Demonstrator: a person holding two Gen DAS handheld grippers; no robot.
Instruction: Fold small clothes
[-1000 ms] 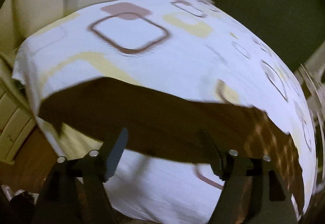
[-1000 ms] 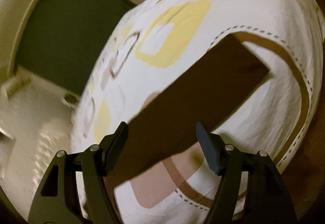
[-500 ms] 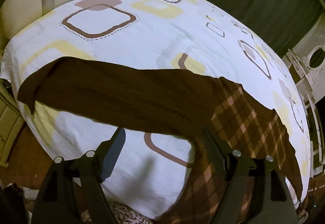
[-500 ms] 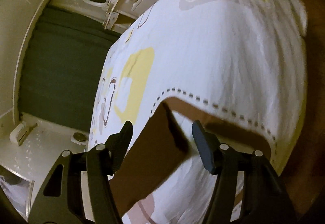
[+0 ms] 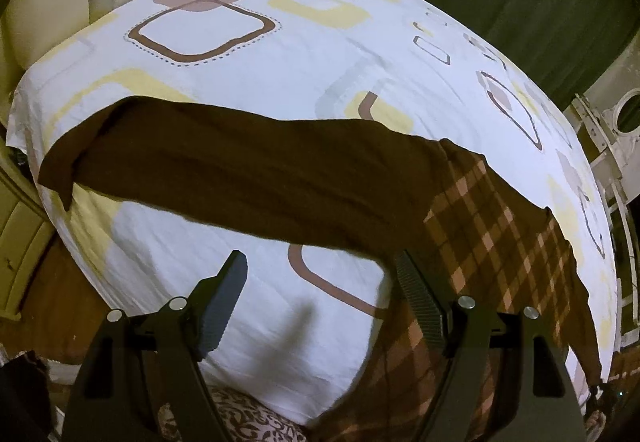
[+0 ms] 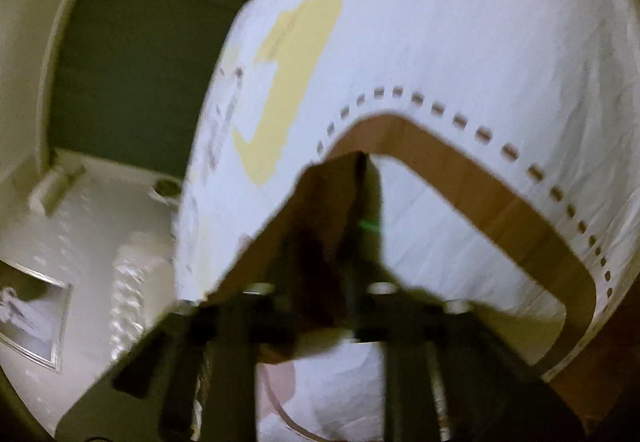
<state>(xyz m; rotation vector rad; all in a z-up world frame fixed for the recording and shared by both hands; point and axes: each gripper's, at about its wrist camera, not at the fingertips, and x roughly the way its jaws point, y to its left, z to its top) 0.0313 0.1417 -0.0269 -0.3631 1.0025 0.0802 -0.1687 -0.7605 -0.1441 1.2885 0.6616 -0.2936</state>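
The brown cloth (image 5: 256, 177) lies stretched across the patterned bedsheet (image 5: 280, 69). The right gripper (image 6: 356, 197) has its fingers clamped together on a corner of it. The left gripper (image 5: 320, 282) hangs wide apart above the sheet, holding nothing.

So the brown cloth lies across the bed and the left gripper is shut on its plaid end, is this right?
Not quite. The left gripper is open, over the bed with nothing between its fingers, as the left wrist view shows. The brown cloth does lie across the bed.
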